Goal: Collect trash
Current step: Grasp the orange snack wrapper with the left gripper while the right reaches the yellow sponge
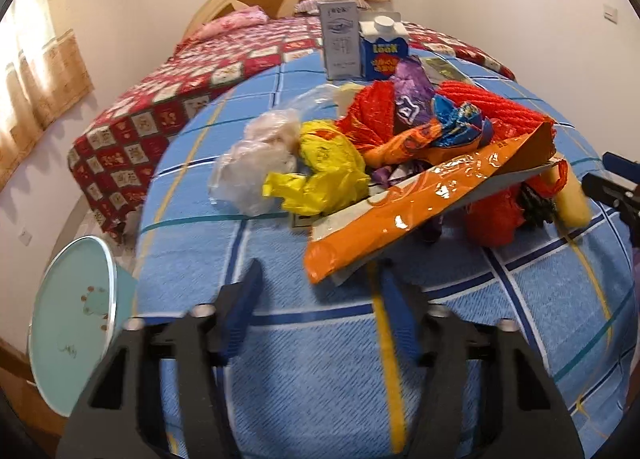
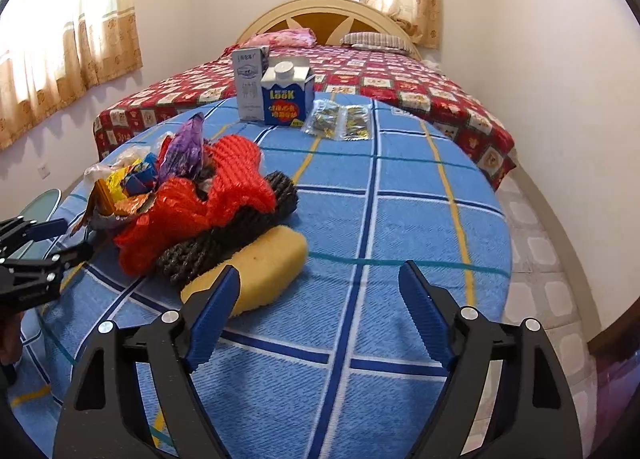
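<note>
A heap of trash lies on the blue checked tablecloth (image 2: 400, 219): an orange snack bag (image 1: 420, 203), a yellow plastic bag (image 1: 320, 167), a clear bag (image 1: 252, 163), red foam netting (image 2: 236, 175), black netting (image 2: 224, 243) and a yellow sponge (image 2: 272, 271). My left gripper (image 1: 320, 287) is open, low over the cloth, with the orange bag's near corner just ahead of its tips and untouched. My right gripper (image 2: 318, 271) stands wide open on the heap's right side, with the sponge beside its left finger and nothing between the pads.
A blue carton (image 2: 286, 99) and a grey-white carton (image 2: 248, 83) stand at the table's far edge, with clear sachets (image 2: 340, 121) beside them. Behind is a bed with a red quilt (image 2: 420, 87). A round teal glass stool (image 1: 72, 323) sits low on the left.
</note>
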A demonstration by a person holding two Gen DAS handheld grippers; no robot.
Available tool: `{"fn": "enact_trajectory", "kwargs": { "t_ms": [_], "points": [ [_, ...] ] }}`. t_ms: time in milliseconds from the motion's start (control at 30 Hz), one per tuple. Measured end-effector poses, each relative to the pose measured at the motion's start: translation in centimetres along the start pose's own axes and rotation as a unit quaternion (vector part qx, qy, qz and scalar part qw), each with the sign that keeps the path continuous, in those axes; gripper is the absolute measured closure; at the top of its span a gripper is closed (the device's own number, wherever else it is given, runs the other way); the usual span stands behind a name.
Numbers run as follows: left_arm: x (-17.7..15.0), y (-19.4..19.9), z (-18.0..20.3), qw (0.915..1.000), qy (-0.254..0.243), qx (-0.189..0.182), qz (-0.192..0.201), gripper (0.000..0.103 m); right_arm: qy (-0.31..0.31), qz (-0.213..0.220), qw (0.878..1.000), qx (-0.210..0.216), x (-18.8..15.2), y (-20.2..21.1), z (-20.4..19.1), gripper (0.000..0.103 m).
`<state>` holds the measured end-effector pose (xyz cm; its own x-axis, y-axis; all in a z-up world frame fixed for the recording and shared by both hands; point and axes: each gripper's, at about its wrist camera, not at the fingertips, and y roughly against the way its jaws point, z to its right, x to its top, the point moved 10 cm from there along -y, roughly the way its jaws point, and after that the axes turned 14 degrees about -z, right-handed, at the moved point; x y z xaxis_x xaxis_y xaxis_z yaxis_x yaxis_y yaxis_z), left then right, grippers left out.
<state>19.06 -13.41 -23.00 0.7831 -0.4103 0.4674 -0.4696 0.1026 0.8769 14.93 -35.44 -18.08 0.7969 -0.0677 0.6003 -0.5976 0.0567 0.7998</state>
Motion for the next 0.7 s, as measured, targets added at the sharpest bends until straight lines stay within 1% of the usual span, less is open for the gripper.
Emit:
{"fn": "enact_trajectory", "kwargs": {
  "t_ms": [33,67,100,133,200,333,500,633,700],
  "points": [
    [0.1,-0.1,0.1,1.0,-0.003,-0.004,-0.002,0.072,0.001,-0.001,1.0,0.001,0.0,-0.1,-0.2,0.023],
    [0.2,-0.1,0.3,0.9999,-0.007,-0.009,-0.002,0.078,0.002,-0.003,1.0,0.004,-0.2,-0.3,-0.4,0.023],
    [0.3,0.0,0.4,0.9999,-0.011,-0.013,-0.001,0.088,0.003,-0.004,1.0,0.005,-0.2,-0.4,-0.5,0.023],
    [0.3,0.2,0.6,0.9998,-0.014,-0.016,0.0,0.091,0.005,-0.004,1.0,0.005,-0.2,-0.5,-0.6,0.022],
    [0.3,1.1,0.6,0.9995,-0.024,-0.019,0.006,0.101,0.006,-0.005,1.0,0.007,-0.3,-0.6,-0.8,0.022],
    [0.2,2.8,-0.2,0.9993,-0.025,-0.02,0.019,0.103,0.003,-0.003,1.0,0.008,-0.3,-0.4,-0.8,0.022],
    [-0.1,4.4,-2.3,0.9994,-0.009,-0.016,0.029,0.103,0.003,-0.003,1.0,0.011,-0.3,-0.2,-1.1,0.022],
    [-0.7,4.5,-4.0,0.9997,0.004,0.0,0.025,0.103,0.002,-0.003,1.0,0.009,-0.3,-0.2,-1.0,0.022],
    [-1.1,3.9,-5.4,0.9997,0.017,0.01,0.014,0.103,-0.001,-0.002,1.0,0.007,-0.3,-0.2,-0.7,0.022]
  ]
}}
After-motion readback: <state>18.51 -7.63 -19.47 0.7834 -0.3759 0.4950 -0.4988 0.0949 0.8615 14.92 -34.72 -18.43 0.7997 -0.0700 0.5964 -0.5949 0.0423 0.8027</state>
